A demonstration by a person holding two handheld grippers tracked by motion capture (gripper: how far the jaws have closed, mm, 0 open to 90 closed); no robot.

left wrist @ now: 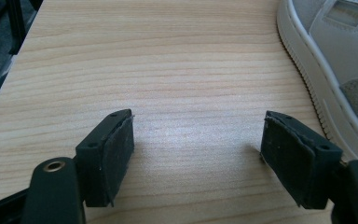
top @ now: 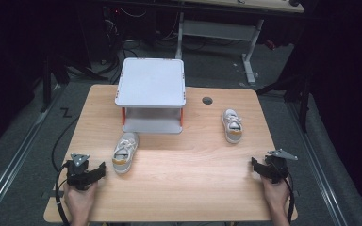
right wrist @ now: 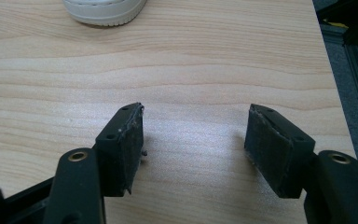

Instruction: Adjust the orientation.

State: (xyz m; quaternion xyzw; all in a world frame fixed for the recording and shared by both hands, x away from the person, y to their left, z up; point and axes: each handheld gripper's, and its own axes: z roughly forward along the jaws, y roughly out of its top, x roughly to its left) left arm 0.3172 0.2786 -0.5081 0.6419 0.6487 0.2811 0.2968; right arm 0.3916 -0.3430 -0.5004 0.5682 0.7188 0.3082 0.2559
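Observation:
Two small grey-and-white sneakers lie on the wooden table (top: 193,165). One sneaker (top: 124,152) rests left of centre, just in front of a grey two-level shelf (top: 152,87); the other sneaker (top: 232,125) lies at the right. My left gripper (top: 99,170) sits near the front left edge, open and empty, a short way left of the near sneaker (left wrist: 340,60). Over by the front right edge, my right gripper (top: 255,165) is open with bare wood between its jaws. The toe of the right sneaker (right wrist: 103,10) lies ahead of it.
A round cable hole (top: 207,100) is in the table behind the right sneaker. Beyond the table stand a desk frame (top: 250,42) and loose cables on a dark floor. The table's right edge (right wrist: 326,56) runs close to my right gripper.

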